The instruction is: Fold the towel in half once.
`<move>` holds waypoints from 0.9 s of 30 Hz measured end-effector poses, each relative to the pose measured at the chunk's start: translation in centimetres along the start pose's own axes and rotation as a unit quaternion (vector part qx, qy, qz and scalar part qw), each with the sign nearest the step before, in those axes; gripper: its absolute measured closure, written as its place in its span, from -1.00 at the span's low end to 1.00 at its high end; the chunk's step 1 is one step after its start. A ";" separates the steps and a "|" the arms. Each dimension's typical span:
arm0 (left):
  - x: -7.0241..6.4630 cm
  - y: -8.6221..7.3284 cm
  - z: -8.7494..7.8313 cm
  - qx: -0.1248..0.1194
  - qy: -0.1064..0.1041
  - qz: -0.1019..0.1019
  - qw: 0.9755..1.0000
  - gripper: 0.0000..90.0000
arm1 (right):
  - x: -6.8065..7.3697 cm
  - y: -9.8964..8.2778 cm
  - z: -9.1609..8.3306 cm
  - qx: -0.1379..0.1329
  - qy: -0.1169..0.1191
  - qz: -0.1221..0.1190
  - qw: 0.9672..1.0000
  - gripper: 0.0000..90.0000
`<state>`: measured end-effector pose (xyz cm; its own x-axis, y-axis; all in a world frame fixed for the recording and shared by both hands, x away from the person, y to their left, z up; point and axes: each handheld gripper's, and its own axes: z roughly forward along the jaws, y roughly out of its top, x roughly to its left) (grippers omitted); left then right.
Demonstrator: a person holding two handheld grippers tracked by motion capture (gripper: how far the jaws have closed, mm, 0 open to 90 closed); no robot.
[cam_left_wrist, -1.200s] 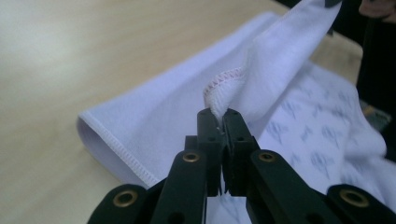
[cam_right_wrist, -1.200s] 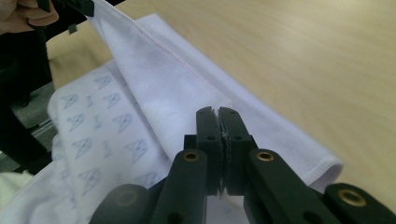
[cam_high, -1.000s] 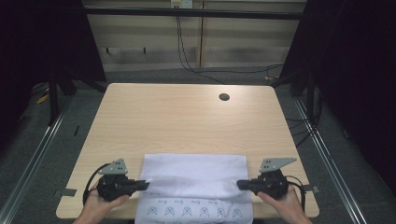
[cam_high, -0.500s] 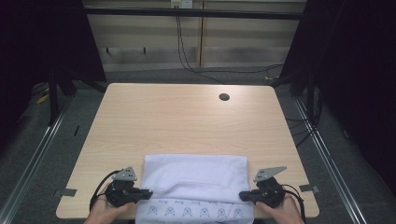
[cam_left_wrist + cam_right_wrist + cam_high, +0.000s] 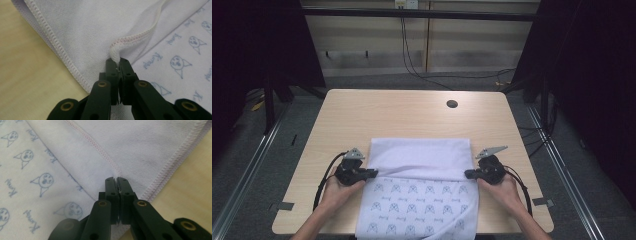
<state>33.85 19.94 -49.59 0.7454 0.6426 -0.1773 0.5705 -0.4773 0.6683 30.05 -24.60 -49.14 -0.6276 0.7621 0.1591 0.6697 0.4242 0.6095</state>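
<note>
At the left we see the left gripper (image 5: pixel 373 173), held in the person's left hand (image 5: pixel 337 190), with its jaws clenched on a bunched corner of the hem (image 5: pixel 130 39) of a white printed cloth (image 5: pixel 422 200). The cloth lies on the near half of the wooden table (image 5: pixel 402 115), its front edge hanging over the table's near side. Its far part is folded over, so that the plain reverse (image 5: pixel 422 155) faces up, while the near part shows rows of small blue cat-face drawings (image 5: pixel 43 180). Farther back, to the right of centre, a round dark cable hole (image 5: pixel 452 104) sits in the tabletop. At the right, the right gripper (image 5: pixel 468 174), in the right hand (image 5: pixel 507 192), is likewise clamped on the cloth's folded edge where the stitched seam (image 5: pixel 92 143) meets the cloth's side.
</note>
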 end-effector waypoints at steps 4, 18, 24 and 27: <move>0.6 0.8 0.6 -0.002 0.017 0.017 1.000 0.95 | -1.3 1.3 0.9 -0.005 -0.013 0.009 1.000 0.96; 7.3 6.3 5.1 -0.035 0.085 -0.013 0.996 0.95 | -6.7 8.3 5.7 -0.021 -0.079 0.056 0.995 0.96; 8.4 7.9 6.6 -0.048 0.118 -0.035 0.991 0.95 | -7.9 10.5 7.2 -0.020 -0.120 0.061 0.991 0.96; 8.7 8.0 6.5 -0.047 0.112 -0.044 0.992 0.95 | -8.3 11.1 7.6 -0.021 -0.136 0.062 0.989 0.96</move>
<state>47.13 17.79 -50.52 0.5919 0.8020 -0.0799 0.5881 -0.3620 0.7233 45.72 -22.46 -49.63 -0.4088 0.9123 0.0232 0.7142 0.3040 0.6304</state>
